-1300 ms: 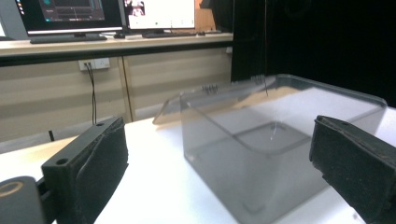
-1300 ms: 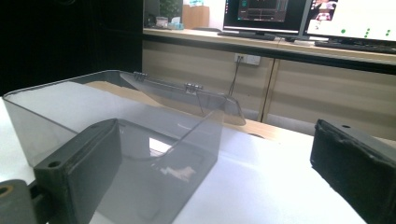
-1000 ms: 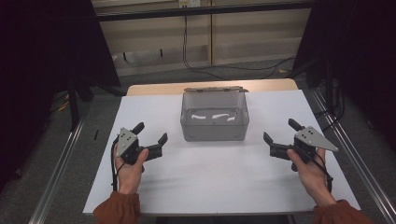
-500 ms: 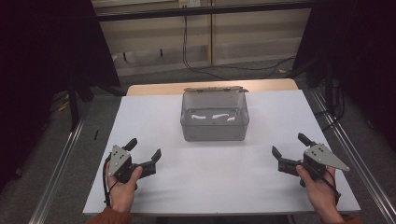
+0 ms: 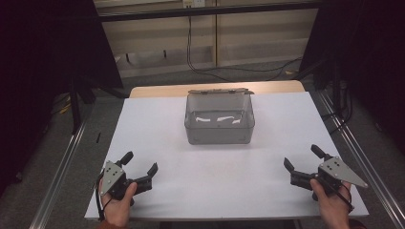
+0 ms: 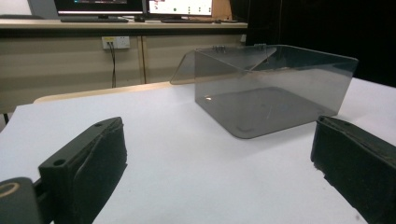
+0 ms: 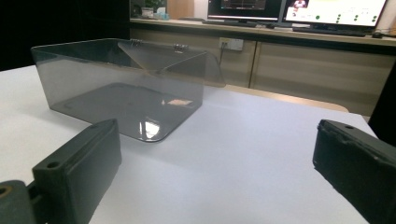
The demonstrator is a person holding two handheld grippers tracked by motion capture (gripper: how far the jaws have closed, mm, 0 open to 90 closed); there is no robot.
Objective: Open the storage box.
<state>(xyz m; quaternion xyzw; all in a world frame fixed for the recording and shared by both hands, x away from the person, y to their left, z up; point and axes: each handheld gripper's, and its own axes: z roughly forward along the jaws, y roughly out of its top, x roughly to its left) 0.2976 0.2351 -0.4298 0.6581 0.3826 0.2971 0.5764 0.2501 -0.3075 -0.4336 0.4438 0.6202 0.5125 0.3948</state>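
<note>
Two grippers, both mine, sit low at the near edge of the white table [image 5: 162, 143]. Left gripper [image 5: 140, 168] is in my left hand [image 5: 117, 202], near the table's front left corner; jaws spread wide, nothing btwn them. Right gripper [image 5: 303, 163] is in my right hand [image 5: 332, 205], near the front right corner; jaws also wide apart, holding nothing. Both point fwd toward the middle of the table. A grey three-cornered plate tops each one, and a thin black cable loops by my left wrist.

Left gripper view: my two black jaws rise at bottom left and bottom right w/ bare white tabletop btwn them. Same in the right gripper view: jaws apart, only table surface in the gap.

Farther on, well apart from both grippers, a clear plastic box [image 5: 218, 125] stands upright at the table's centre, roughly midway btwn left and right. Its lid [image 5: 218, 91] is swung open at the back, hinged on the far wall and tilted away from me. Box [image 6: 275, 88] sits ahead and to the right in the left gripper view, ahead and to the left [image 7: 116, 88] in the right gripper view. Can't tell if anything lies inside; just pale glints on the bottom.

Beyond the table: a bench w/ monitors [image 7: 299, 9] on top and a wall socket [image 6: 115, 42].
</note>
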